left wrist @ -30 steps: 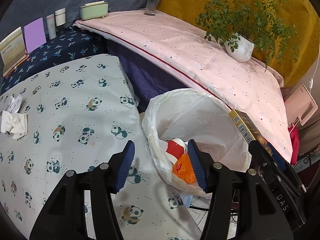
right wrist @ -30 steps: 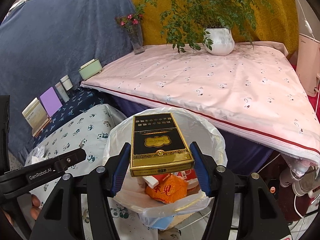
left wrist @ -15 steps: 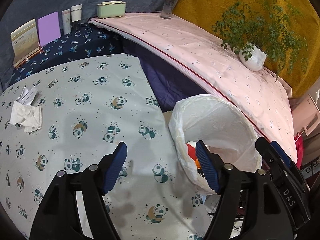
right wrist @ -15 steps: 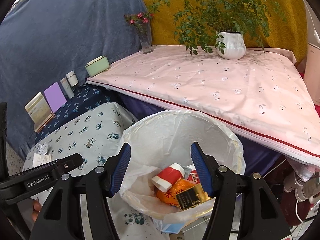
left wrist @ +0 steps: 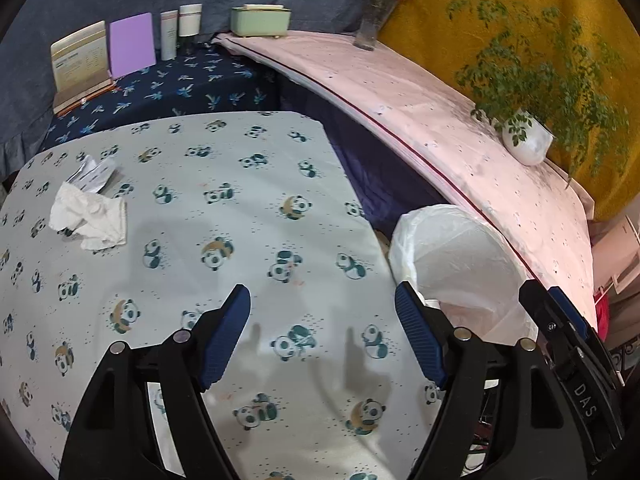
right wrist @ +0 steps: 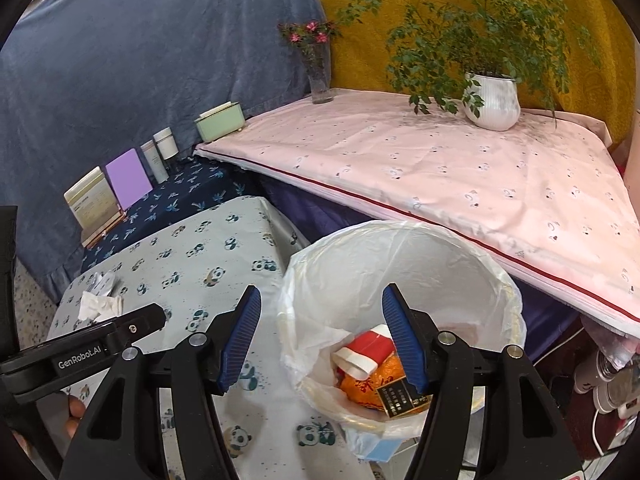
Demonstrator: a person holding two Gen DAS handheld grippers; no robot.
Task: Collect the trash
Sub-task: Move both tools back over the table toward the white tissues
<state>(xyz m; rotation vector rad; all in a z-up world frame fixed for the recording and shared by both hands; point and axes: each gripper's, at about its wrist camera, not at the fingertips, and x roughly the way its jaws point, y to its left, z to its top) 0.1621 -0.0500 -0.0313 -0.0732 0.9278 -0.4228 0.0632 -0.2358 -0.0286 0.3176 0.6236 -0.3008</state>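
a: what was left to pick up on the panda-print table (left wrist: 256, 208)?

b: a crumpled white tissue (left wrist: 90, 216) and, touching its far edge, a scrap of creased paper (left wrist: 93, 171). both lay at the far left of the table, well apart from the bin (right wrist: 400, 280) off the table's right edge.

a: how did you expect the tissue to handle?

b: very light and soft, i judged. it would squash flat under the pads and give no resistance, so nothing to break. the risk was pinching only a loose corner and having it slip or tear away. i would have taken it across the thick bunched middle, where the folds piled highest.

a: and the paper scrap?

b: stiffer, thin, lying low on the cloth, so probably harder to get under. what was printed on it i could not tell.

a: what did the tissue look like?

b: plain white, ragged in outline, with deep shadowed creases, spread wider than it stood tall.

a: and the tongs?

b: the left gripper (left wrist: 322, 336) hung over bare cloth with its jaws just spread further and nothing between them. the right gripper (right wrist: 320, 338) hung over the bin's near left rim, also released and empty. in the bin lay a red and white wrapper (right wrist: 366, 350), an orange packet (right wrist: 376, 380) and a black and gold box (right wrist: 400, 398).
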